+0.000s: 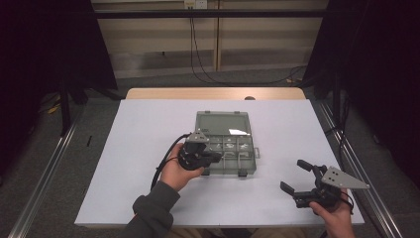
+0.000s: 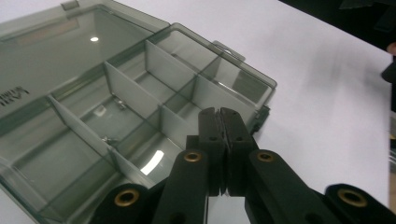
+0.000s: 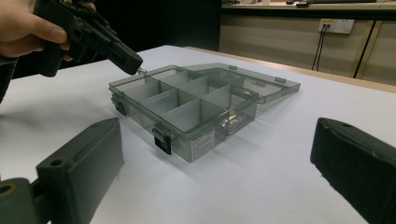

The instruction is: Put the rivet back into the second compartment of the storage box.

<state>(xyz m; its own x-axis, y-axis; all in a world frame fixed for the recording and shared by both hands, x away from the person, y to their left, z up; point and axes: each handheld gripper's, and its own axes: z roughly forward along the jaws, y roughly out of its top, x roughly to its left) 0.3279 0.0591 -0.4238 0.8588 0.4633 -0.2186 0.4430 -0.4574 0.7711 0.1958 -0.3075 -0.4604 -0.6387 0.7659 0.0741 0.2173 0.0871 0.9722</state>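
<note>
A smoky divided box [image 1: 227, 144] lies mid-table, lid flat open — small bits in some compartments. The left gripper [image 2: 220, 116] hovers clenched over its corner; the right gripper [image 1: 296, 174] stands released, well apart

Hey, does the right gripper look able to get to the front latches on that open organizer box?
Probably yes. The right gripper is open, and bare white table lies between it and the box's front latches.

Compartment box [image 1: 233, 148] on table [image 1: 148, 129] centre — lid [image 1: 222, 123] lying open behind it.
</note>
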